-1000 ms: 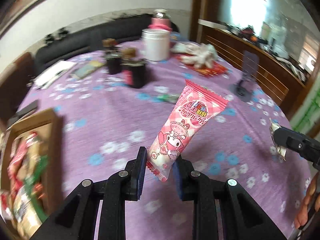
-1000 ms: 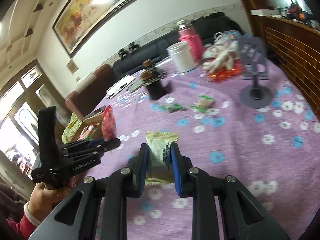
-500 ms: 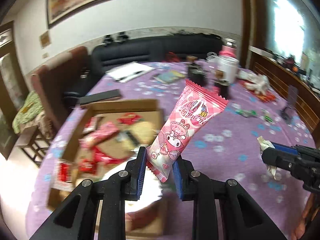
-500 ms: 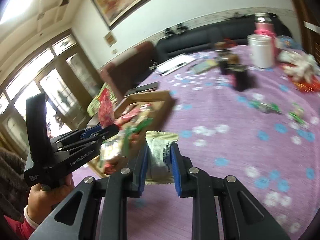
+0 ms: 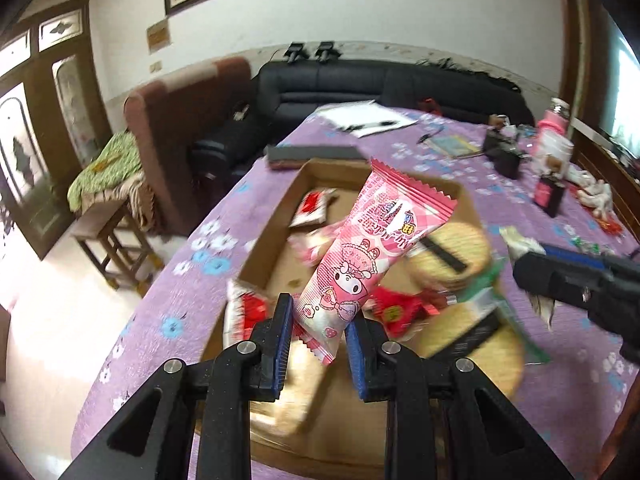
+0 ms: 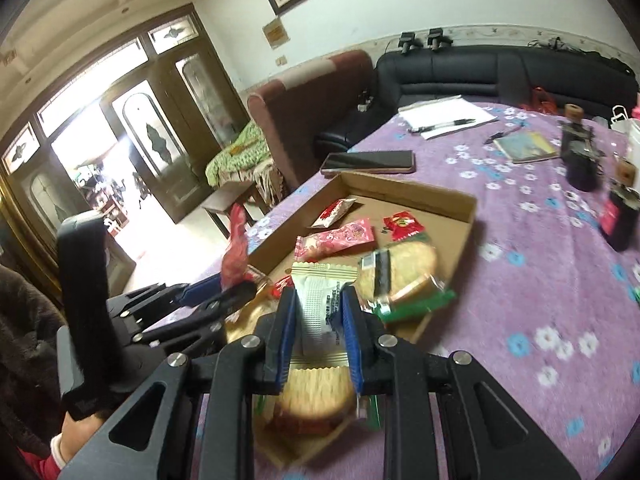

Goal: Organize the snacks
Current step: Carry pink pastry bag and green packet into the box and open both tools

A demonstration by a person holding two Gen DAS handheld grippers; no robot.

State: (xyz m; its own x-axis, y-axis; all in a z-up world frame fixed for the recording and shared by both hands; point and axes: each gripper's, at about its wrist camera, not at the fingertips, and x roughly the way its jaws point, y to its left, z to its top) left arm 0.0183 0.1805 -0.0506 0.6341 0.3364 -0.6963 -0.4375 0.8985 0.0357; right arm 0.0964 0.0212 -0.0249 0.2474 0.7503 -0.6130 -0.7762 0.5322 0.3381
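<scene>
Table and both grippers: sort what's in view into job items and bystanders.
Job: pink snack packet in left gripper; white wafer packet in right gripper; cardboard box of snacks.
Bystanders: phone, notepad, booklet, dark bottles.

Daylight interior, fairly bright. Glass doors (image 6: pixel 120 152) at left blown out to white in right wrist view; floor (image 5: pixel 48 320) beside them overexposed in left wrist view. Second glare patch from window (image 5: pixel 624 92) at far right. Strong fisheye bending: walls, door frames curve, dark vignette in corners. Motion blur smears snacks in cardboard box (image 5: pixel 304 176) and worktop (image 6: pixel 560 280) flower print. Gripper bodies in foreground sharp, shadows soft, diffuse.
</scene>
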